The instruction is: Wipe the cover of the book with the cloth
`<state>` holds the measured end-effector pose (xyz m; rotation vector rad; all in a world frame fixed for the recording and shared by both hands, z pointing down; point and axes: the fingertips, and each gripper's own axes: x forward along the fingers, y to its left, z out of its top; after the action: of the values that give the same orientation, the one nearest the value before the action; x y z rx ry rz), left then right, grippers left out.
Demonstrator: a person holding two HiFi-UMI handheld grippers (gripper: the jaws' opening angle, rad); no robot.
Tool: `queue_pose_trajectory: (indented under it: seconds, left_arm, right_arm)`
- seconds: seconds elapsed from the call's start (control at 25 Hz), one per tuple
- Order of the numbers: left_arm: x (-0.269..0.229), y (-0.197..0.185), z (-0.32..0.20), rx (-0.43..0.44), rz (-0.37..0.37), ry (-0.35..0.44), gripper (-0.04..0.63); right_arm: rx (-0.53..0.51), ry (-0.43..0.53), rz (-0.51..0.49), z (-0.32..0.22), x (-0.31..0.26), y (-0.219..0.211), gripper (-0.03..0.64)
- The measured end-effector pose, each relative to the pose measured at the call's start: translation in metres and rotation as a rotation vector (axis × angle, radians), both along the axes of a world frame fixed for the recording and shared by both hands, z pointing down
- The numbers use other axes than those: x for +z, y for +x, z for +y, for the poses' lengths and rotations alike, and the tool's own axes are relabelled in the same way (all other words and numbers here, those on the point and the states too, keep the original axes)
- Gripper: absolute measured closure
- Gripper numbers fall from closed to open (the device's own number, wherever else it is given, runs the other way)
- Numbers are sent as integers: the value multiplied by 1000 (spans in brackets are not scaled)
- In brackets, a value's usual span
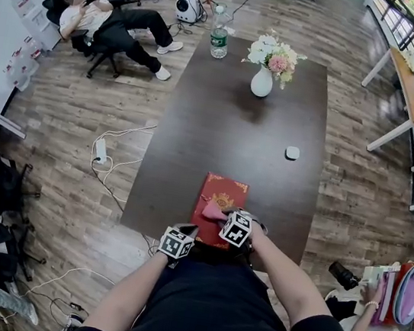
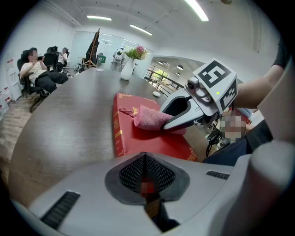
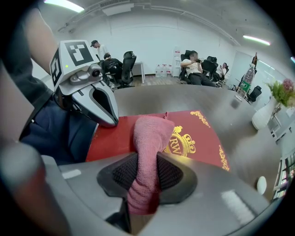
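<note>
A red book (image 1: 222, 195) with a gold crest lies flat at the near edge of the dark table (image 1: 214, 116). My right gripper (image 1: 220, 217) is shut on a pink cloth (image 1: 212, 210), whose free end rests on the cover. In the right gripper view the cloth (image 3: 150, 138) runs from between the jaws of my right gripper (image 3: 146, 161) onto the book (image 3: 193, 138). My left gripper (image 1: 185, 232) is shut, with its tip at the book's near left edge. Seen from the left gripper (image 2: 145, 159), the cloth (image 2: 150, 117) sits on the book (image 2: 147, 138) under the right gripper (image 2: 182, 113).
A white vase of flowers (image 1: 263, 77) and a water bottle (image 1: 220, 36) stand at the table's far end. A small white object (image 1: 292, 152) lies at its right. A person sits in a chair (image 1: 108, 27) at the far left. Cables (image 1: 108, 158) trail over the floor.
</note>
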<state>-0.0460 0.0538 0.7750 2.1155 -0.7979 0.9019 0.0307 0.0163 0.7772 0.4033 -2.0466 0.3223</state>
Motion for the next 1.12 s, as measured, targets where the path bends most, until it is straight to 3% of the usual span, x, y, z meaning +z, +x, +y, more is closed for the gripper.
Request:
queue_pose_trajectory:
  seconds: [1.12]
  left_arm:
    - [1, 0, -1, -1, -6, -4, 601]
  right_arm:
    - [31, -6, -14, 7, -2, 26, 499]
